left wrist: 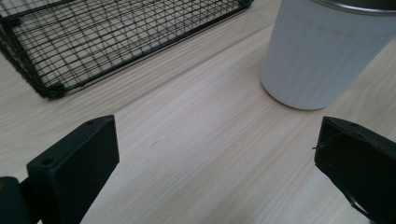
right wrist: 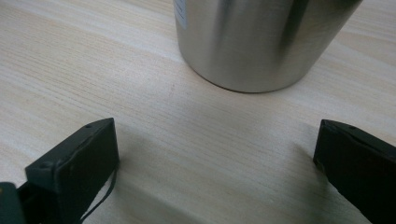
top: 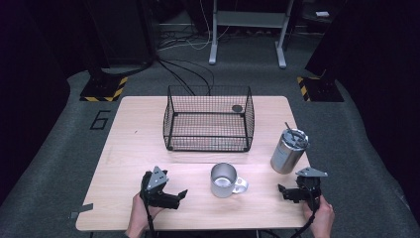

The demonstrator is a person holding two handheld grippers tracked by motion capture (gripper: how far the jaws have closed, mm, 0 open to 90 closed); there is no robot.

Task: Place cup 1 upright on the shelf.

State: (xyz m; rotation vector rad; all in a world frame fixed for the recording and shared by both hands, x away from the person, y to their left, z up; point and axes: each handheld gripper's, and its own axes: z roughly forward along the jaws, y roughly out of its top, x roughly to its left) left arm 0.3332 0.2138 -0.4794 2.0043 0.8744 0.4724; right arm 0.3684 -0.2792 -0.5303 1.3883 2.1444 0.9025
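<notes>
A metal mug with a side handle stands near the table's front middle; in the left gripper view the mug looks pale and is ahead to the right. My left gripper rests on the table left of the mug, open and holding nothing; its jaws are spread wide. A steel tumbler with a lid and straw stands at the right. My right gripper sits just in front of it, open and holding nothing. In the right gripper view the tumbler rises close ahead of the open right gripper.
A black wire basket stands at the table's middle back, with a small dark disc near its far right corner. The basket's corner lies ahead left of the left gripper. Bare wood spreads left of the basket.
</notes>
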